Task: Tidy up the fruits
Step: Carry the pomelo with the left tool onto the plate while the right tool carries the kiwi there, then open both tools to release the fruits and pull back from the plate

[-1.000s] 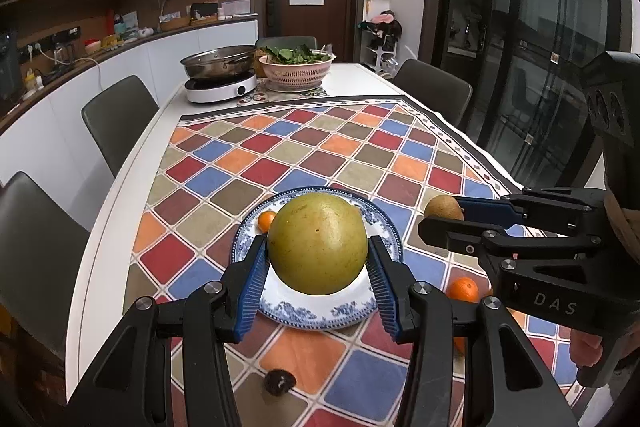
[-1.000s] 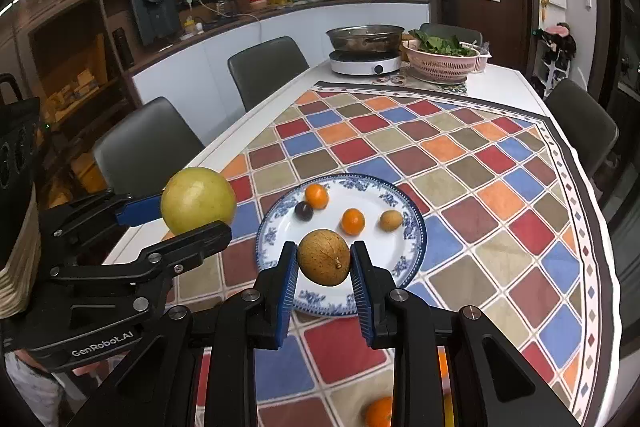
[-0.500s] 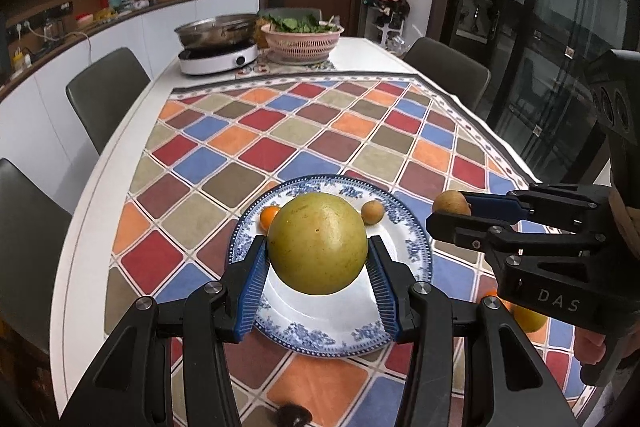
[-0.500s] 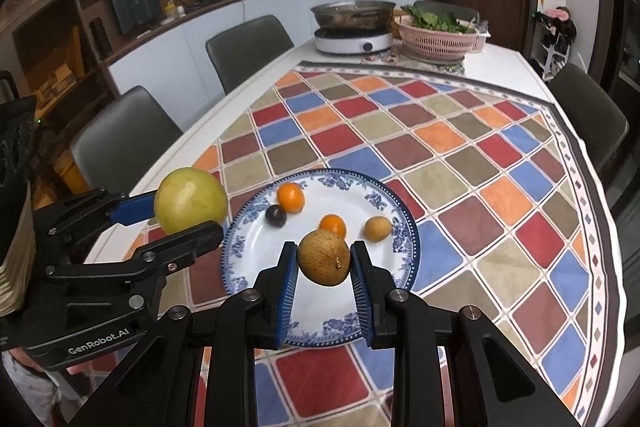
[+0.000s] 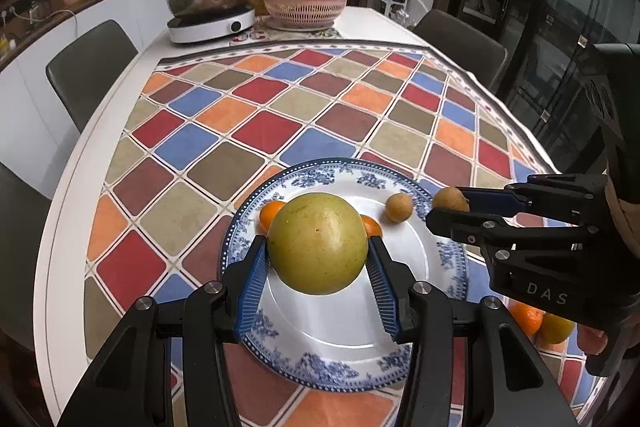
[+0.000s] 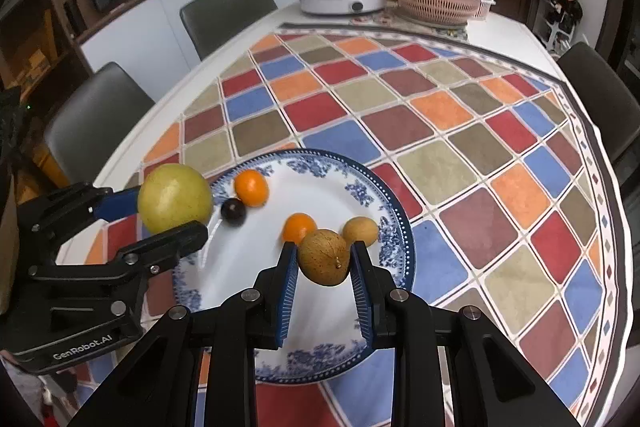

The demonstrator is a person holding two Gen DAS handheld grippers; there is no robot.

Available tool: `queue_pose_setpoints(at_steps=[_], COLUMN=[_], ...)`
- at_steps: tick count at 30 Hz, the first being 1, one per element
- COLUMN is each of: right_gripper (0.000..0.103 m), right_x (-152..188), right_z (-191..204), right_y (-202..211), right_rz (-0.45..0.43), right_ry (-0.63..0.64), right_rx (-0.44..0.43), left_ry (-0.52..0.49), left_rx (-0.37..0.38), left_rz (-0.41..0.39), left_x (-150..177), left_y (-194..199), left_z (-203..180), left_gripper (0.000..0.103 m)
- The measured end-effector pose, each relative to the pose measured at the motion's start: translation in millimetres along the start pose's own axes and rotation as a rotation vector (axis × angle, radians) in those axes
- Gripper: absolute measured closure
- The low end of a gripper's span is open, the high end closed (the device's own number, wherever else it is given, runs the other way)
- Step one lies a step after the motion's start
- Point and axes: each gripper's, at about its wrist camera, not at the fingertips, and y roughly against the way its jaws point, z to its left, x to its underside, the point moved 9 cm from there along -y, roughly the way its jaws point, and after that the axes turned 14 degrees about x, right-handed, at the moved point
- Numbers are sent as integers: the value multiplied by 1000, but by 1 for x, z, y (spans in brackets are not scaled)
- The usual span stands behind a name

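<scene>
My left gripper (image 5: pixel 318 273) is shut on a large yellow-green round fruit (image 5: pixel 317 243), held above the near part of a blue-and-white plate (image 5: pixel 344 343). My right gripper (image 6: pixel 324 277) is shut on a small brown kiwi-like fruit (image 6: pixel 323 257), hanging over the same plate (image 6: pixel 332 311). On the plate lie two small oranges (image 6: pixel 251 187) (image 6: pixel 298 227), a dark plum (image 6: pixel 233 211) and a small brown fruit (image 6: pixel 360 231). In the right wrist view the left gripper with its big fruit (image 6: pixel 175 198) is at the plate's left rim.
A checkered cloth (image 5: pixel 304 115) covers the white table. An orange (image 5: pixel 526 317) and a yellow fruit (image 5: pixel 556 327) lie on the cloth right of the plate. At the far end stand a hotpot cooker (image 5: pixel 212 11) and a pink basket of greens (image 5: pixel 306 5). Grey chairs (image 6: pixel 224 15) line the sides.
Both grippers have moved forward and down toward the plate, each keeping its fruit. The plate now looks bigger and lies right beneath both fruits.
</scene>
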Motion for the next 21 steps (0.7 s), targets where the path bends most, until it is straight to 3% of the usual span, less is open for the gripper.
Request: queue_pose_setpoints(at_steps=[13,21], right_gripper=[75,74], right_x=[9,12], right_z=[-4,-3], right_y=[-48,-56], right_rz=[136,158], right_ry=[-1,-19], right_rx=[-4,-29], left_ry=[31,41], left_rx=[4,13], left_rz=[120,163], left_x=[6,13], left_y=[-39,-51], left_z=[15,13], left_gripper=[54,54])
